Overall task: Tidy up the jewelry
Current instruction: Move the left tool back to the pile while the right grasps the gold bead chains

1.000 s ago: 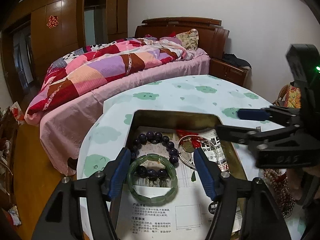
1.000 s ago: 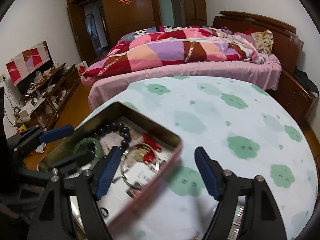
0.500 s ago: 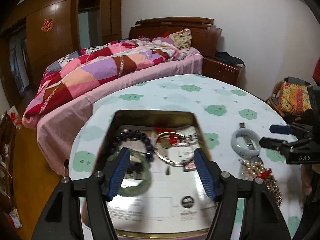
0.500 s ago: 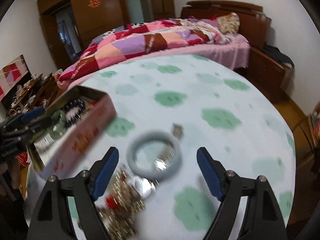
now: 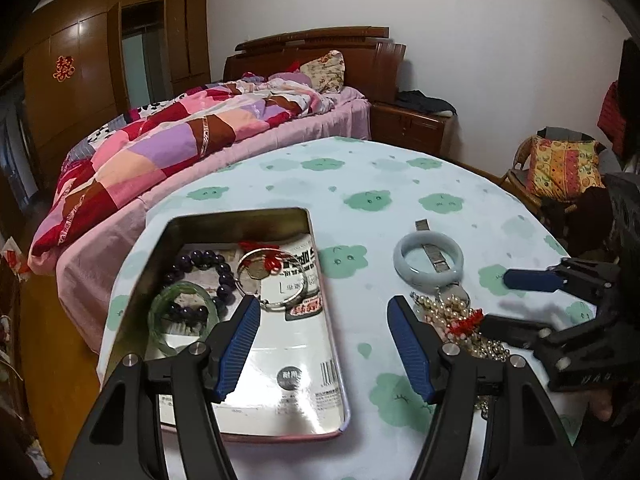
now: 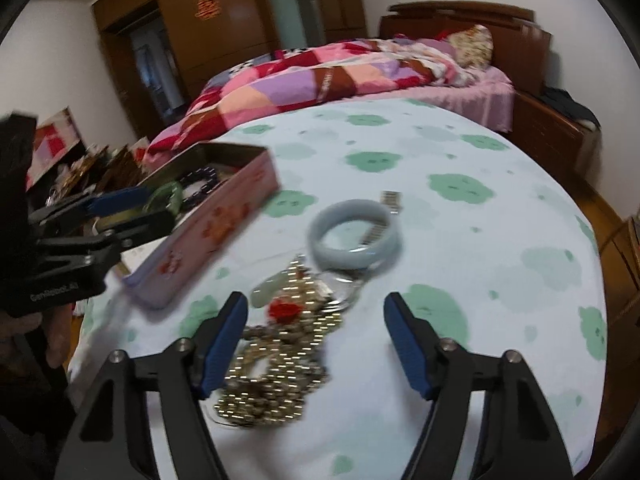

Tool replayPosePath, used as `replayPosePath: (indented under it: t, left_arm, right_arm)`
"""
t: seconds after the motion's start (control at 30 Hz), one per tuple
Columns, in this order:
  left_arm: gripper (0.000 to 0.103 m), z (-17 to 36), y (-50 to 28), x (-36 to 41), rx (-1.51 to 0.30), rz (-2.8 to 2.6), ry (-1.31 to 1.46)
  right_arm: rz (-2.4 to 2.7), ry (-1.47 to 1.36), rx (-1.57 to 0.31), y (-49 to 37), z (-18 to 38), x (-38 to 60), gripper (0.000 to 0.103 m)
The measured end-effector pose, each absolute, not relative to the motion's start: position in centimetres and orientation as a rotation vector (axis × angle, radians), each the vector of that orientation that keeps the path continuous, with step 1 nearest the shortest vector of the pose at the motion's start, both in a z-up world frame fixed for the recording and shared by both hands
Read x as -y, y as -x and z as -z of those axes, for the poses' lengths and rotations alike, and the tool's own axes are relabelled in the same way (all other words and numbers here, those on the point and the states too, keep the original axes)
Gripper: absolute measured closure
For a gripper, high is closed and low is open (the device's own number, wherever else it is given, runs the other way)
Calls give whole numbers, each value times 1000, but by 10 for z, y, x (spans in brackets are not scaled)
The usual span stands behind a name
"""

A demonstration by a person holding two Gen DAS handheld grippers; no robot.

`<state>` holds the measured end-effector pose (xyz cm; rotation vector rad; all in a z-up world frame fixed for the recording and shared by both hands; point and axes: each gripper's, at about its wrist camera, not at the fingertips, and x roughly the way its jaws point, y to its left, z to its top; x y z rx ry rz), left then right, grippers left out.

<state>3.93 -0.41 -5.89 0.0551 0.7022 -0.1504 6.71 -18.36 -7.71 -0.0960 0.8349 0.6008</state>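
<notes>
An open pink tin (image 5: 240, 214) (image 6: 208, 232) holds a green bangle (image 5: 154, 316), a dark bead bracelet (image 5: 200, 258) and a silver bangle (image 5: 272, 305). To its right, a pale bangle (image 5: 400, 260) (image 6: 354, 206) and a heap of gold and pearl beads (image 5: 444, 308) (image 6: 280, 344) with a red knot lie on the tablecloth. My left gripper (image 5: 323, 308) (image 6: 156, 204) hangs open over the tin's right rim, holding nothing. My right gripper (image 6: 317, 304) (image 5: 500, 300) hovers over the bead heap. Its jaws are closing, the heap lies below and between them, and the pads do not press on it.
The round table (image 5: 380, 184) has a pale cloth with green blotches. A bed with a patchwork quilt (image 5: 180, 140) stands behind it, a nightstand (image 5: 408, 128) to the right, and a chair with a yellow cushion (image 5: 560, 168) at far right. A metal watch band (image 5: 434, 258) lies across the pale bangle.
My right gripper left the tin and swung right to the loose bead heap. My left gripper shifted right, from above the green bangle to the tin's right rim.
</notes>
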Motion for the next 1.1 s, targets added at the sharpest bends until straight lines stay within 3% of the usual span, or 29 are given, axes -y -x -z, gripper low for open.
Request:
replayPosePath:
  t: [0.2,0.27,1.1]
  left_arm:
    - [37,59,-40,2,-705,147,-40]
    - [37,60,-40,2,-706,149,-37]
    - [37,76,-21,70,-749,366,-127]
  right_arm:
    - [-634,168,-857,-67,91,162,58]
    - [-636,178,-871,-67,94,161,88]
    - [-522,16,-736,-59,45,233,90]
